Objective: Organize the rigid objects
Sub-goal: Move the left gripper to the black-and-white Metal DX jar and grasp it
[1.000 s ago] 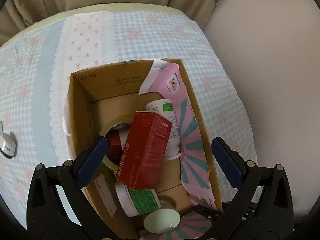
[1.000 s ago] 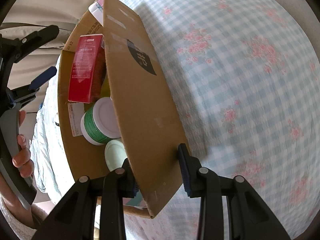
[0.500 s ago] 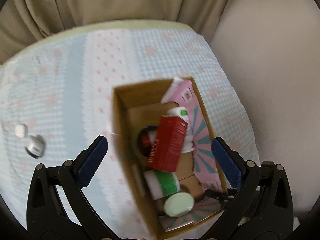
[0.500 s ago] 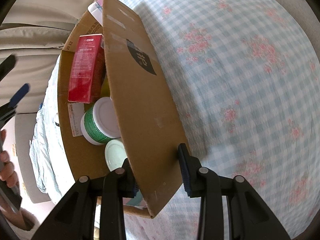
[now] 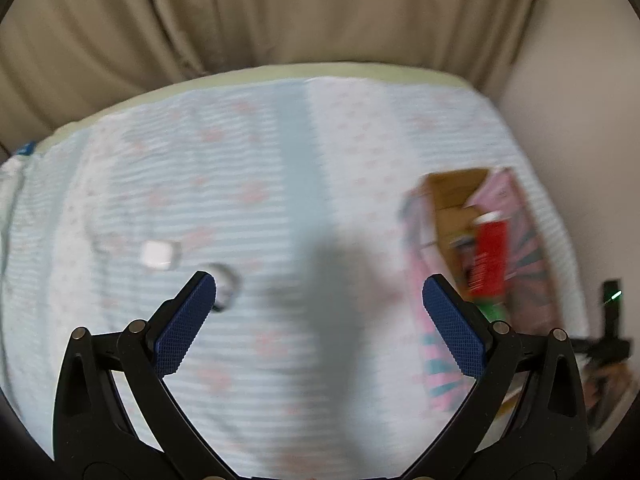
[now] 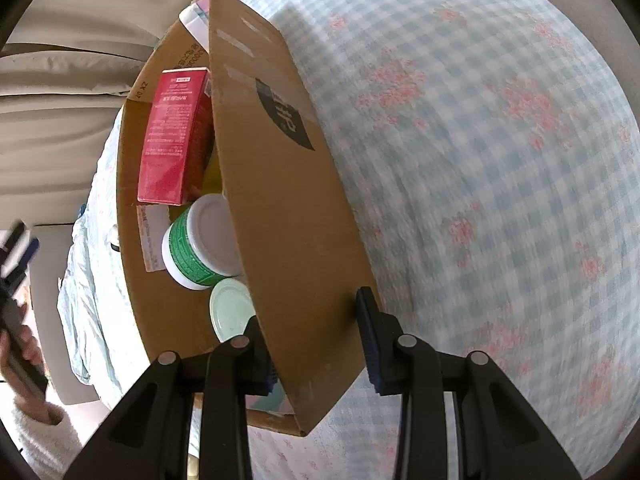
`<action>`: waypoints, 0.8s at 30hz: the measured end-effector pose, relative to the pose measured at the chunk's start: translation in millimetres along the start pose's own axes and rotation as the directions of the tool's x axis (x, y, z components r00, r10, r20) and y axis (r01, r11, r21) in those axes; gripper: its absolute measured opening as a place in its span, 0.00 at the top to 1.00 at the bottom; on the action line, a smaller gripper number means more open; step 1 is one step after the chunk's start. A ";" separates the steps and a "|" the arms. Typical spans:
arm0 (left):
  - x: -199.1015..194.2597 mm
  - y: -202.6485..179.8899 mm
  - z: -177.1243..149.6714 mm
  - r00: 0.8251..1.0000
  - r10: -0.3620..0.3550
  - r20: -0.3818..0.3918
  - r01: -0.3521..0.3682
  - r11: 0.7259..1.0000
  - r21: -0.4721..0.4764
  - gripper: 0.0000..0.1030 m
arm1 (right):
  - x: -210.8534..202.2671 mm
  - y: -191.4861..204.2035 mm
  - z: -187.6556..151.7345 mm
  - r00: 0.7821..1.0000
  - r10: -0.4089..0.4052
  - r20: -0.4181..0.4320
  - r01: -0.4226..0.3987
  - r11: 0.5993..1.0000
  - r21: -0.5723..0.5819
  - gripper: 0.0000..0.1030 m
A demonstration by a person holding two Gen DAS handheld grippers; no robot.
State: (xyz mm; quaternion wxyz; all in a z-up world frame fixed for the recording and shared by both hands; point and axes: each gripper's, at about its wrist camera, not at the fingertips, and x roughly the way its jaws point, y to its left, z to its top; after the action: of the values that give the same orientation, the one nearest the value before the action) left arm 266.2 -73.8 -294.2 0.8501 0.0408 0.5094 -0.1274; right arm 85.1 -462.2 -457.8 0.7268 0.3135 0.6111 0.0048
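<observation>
Your two grippers over the checked bedspread (image 6: 500, 160): one clamped on the box, one empty.

Your right gripper (image 6: 316, 344) points steeply down, pads pinching the side wall of the brown cardboard box (image 6: 280, 184); inside lie a red rectangular carton (image 6: 174, 136), a green-labelled white jar (image 6: 200, 244) and a pale green round lid (image 6: 232, 308). Your left gripper (image 5: 320, 320) hangs with jaws spread wide and empty, near a small white block (image 5: 160, 255) and a blurred round object (image 5: 226, 286).

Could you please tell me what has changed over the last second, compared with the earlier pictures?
The left tongs, open and empty, swung away from above the cardboard box toward two small white objects on the checked cloth. The right tongs stayed clamped on the box wall; the red carton and jars lie unchanged.
</observation>
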 end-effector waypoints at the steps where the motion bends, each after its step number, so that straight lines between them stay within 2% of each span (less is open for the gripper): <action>1: 3.9 13.2 -3.6 1.000 0.013 -0.005 -0.013 1.000 0.004 0.00 | 0.1 0.4 0.4 1.000 0.000 -0.002 0.000 1.000 -0.004 0.70; 6: 34.0 76.5 -20.0 0.999 0.027 -0.034 -0.026 0.999 0.044 0.00 | 0.4 0.3 0.7 1.000 0.000 -0.001 0.000 1.000 -0.014 0.70; 9: 58.9 105.5 -27.1 0.998 -0.013 -0.057 0.016 0.999 0.050 0.00 | 0.5 0.1 -1.8 1.000 0.002 0.012 -0.002 1.000 0.004 0.70; 18: 139.3 126.8 -40.0 0.990 -0.096 -0.108 0.109 0.986 0.128 0.00 | -4.7 -6.8 -6.3 0.998 0.001 0.055 -0.005 0.997 0.071 0.69; 24: 174.5 130.8 -49.1 0.989 -0.084 -0.125 0.107 0.977 0.185 0.04 | -6.2 -6.5 -9.6 0.997 -0.003 0.079 -0.004 0.996 0.093 0.69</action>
State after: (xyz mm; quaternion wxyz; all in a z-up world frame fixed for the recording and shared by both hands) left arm 336.2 31.6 -478.5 0.8040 0.1049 0.5448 -0.2138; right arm 72.5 -465.5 -455.8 0.7352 0.3471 0.5812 -0.0360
